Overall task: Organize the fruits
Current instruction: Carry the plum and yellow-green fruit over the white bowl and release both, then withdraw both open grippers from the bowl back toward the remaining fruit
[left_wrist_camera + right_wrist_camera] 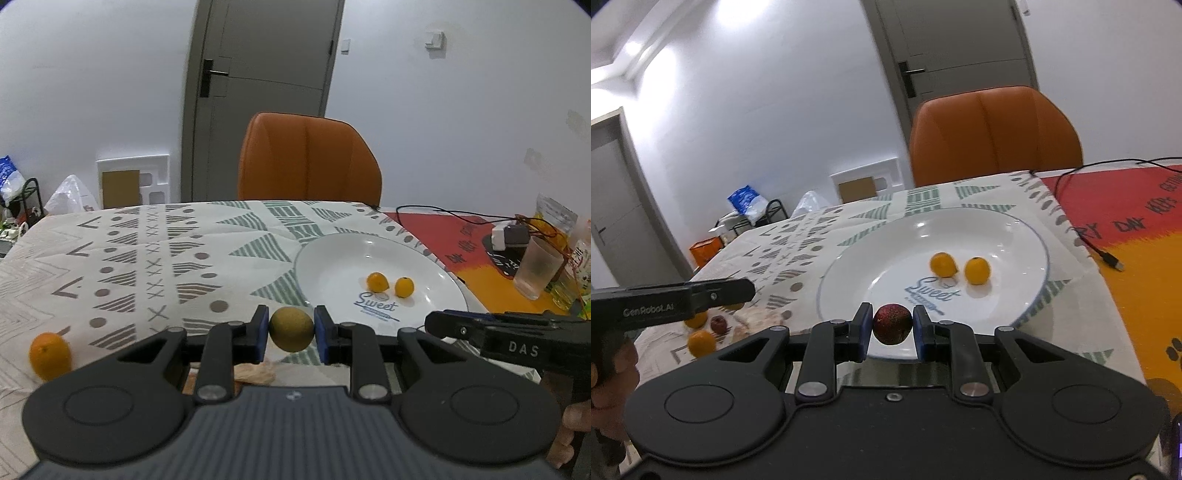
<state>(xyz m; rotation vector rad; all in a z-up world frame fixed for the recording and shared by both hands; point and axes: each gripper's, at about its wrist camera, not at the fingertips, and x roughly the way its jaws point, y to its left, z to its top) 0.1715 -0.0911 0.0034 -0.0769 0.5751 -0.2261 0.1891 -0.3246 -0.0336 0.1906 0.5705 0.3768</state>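
My left gripper (291, 330) is shut on a round brownish-green fruit (291, 329), held above the patterned cloth just left of the white plate (332, 258). My right gripper (892, 325) is shut on a dark red round fruit (892, 324) over the near rim of the plate (849, 280). Two small oranges (378, 282) (403, 287) lie in the plate, also seen in the right wrist view (943, 264) (977, 271). One orange (50, 354) lies on the cloth at the left. More oranges (701, 342) and a small red fruit (718, 324) lie left of the plate.
An orange chair (308, 158) stands behind the table. A frosted cup (537, 271), bottles and a charger with cables (508, 236) sit on the red-orange mat at the right. A USB cable end (1110, 260) lies right of the plate.
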